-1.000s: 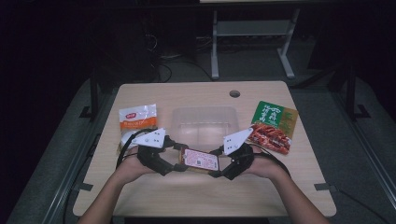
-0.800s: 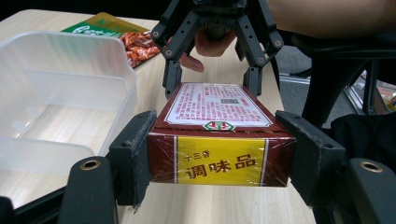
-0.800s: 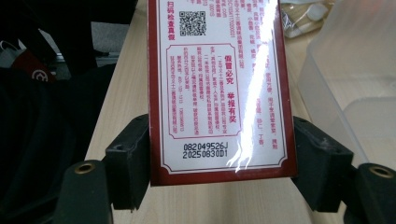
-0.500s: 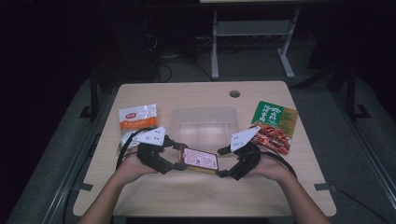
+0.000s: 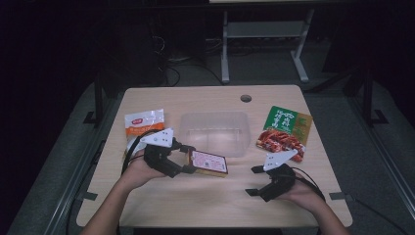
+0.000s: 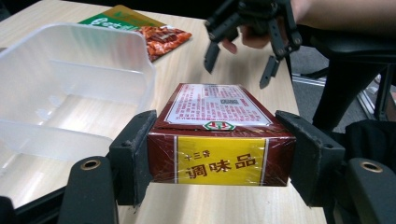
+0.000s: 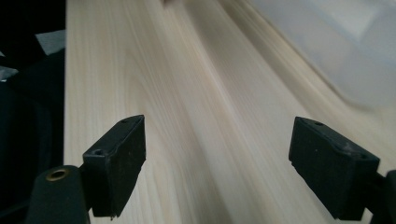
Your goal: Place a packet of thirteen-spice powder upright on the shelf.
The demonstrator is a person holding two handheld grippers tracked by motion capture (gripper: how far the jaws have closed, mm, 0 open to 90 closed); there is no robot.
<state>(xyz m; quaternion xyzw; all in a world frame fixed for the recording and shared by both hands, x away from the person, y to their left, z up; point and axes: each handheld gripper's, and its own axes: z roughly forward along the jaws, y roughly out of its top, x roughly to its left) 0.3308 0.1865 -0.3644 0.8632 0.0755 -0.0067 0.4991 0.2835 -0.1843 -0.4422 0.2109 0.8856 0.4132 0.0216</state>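
Observation:
A dark red seasoning box (image 5: 209,163) with a yellow label lies just off the table, and my left gripper (image 5: 190,160) is shut on its left end. In the left gripper view both pads press the box (image 6: 219,140) on its sides, my left gripper (image 6: 219,158) holding it level beside the clear tub. My right gripper (image 5: 252,181) hovers near the table's front right, apart from the box. Its jaws have just been opening and stand wide with nothing between them (image 7: 217,168). From the left gripper's camera, the right gripper (image 6: 238,70) hangs beyond the box.
A clear plastic tub (image 5: 213,132) stands at the table's middle, right behind the box. A white and orange packet (image 5: 143,122) lies at the left, a green and red packet (image 5: 286,131) at the right. A cable hole (image 5: 246,98) is near the far edge.
My right gripper has drawn away from the box's right end, moving right and toward the front edge, jaws wider. The left gripper and the box have stayed put.

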